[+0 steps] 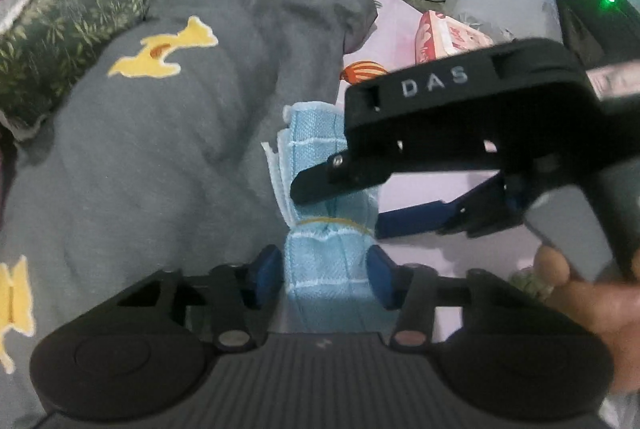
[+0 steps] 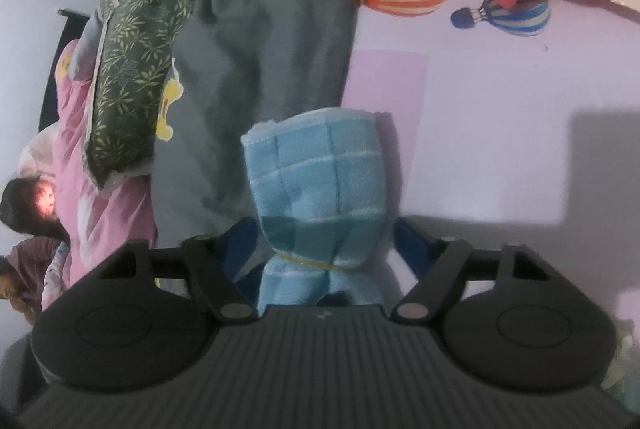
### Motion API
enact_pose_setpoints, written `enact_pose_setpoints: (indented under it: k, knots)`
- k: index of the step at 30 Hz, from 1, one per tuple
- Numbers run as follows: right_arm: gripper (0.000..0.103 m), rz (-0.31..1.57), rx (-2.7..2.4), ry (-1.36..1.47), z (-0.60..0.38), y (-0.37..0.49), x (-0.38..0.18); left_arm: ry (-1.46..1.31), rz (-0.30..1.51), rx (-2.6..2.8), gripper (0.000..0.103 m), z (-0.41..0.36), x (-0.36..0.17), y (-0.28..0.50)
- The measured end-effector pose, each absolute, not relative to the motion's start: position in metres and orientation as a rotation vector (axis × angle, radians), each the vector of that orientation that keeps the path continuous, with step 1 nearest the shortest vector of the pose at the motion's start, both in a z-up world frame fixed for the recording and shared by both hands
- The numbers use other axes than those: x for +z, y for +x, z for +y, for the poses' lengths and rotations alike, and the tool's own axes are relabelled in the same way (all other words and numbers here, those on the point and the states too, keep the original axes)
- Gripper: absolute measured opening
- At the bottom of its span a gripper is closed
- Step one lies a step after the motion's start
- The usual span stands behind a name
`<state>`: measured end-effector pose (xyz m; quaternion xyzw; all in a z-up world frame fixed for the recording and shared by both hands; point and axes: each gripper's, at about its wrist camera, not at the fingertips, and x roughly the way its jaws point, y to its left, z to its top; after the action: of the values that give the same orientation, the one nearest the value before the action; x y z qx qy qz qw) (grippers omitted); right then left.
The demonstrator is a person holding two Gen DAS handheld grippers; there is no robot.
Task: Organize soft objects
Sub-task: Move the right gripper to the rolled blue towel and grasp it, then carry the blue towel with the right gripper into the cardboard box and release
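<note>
Grey blanket with yellow patches covers most of the bed, a green leaf-print pillow lying against its far left edge. Beside the blanket runs the lilac sheet, printed with striped balloons. On that sheet lies a rolled blue checked towel — bound at its waist by a thin yellow band, its long axis pointing straight away from the left gripper. That gripper's blue pads press the near end from both sides. The right gripper comes in from the right across the roll; its jaws straddle the towel near the band, though whether they actually pinch it is hard to judge.
</note>
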<state>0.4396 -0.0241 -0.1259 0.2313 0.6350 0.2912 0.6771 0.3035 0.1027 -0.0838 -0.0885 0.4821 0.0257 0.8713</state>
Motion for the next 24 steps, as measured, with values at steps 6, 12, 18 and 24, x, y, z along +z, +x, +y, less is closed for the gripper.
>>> enact_pose_setpoints:
  k: [6,12,18,24]
  knots:
    - [0.039,1.430,0.628,0.542,-0.028,0.436,-0.120,-0.214,1.010,0.056,0.036,0.099,-0.076,0.299]
    - [0.034,1.397,0.626,0.551,-0.035,0.421,-0.093,-0.200,0.959,0.032,0.035,0.097,-0.046,0.283]
    - [0.033,1.307,0.678,0.571,-0.051,0.393,-0.042,-0.194,0.859,0.016,0.035,0.088,-0.001,0.250]
    - [0.033,1.213,0.731,0.620,-0.092,0.353,0.006,-0.168,0.765,-0.045,0.035,0.062,0.041,0.209]
